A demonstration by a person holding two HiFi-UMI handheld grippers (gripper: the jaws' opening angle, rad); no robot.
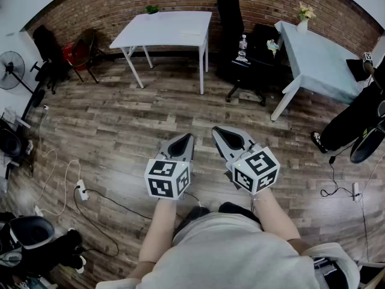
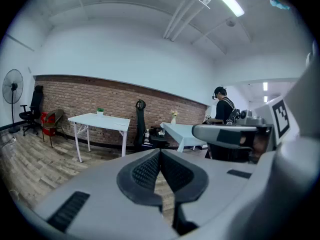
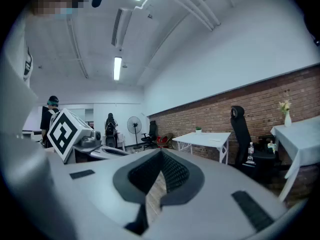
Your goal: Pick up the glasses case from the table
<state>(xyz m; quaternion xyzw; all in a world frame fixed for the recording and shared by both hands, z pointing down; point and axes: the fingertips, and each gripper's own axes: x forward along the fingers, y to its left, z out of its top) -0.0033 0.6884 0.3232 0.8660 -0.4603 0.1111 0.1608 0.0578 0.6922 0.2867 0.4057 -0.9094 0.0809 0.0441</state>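
No glasses case can be made out with certainty. A small flat pale thing [image 1: 191,34] lies on the white table [image 1: 150,32] far ahead; what it is cannot be told. My left gripper [image 1: 190,136] and right gripper [image 1: 215,130] hang side by side over the wooden floor, in front of the person's body and well short of both tables. In the left gripper view the left gripper [image 2: 160,152] has its jaws shut with nothing between the pads. The right gripper [image 3: 161,153] is likewise shut and empty.
A table with a pale blue cloth [image 1: 319,62] and a vase stands at the right. Black office chairs [image 1: 231,23] stand between the tables. A person [image 1: 355,122] is at the right edge. A fan [image 1: 9,71], a power strip [image 1: 80,190] and cables lie on the left.
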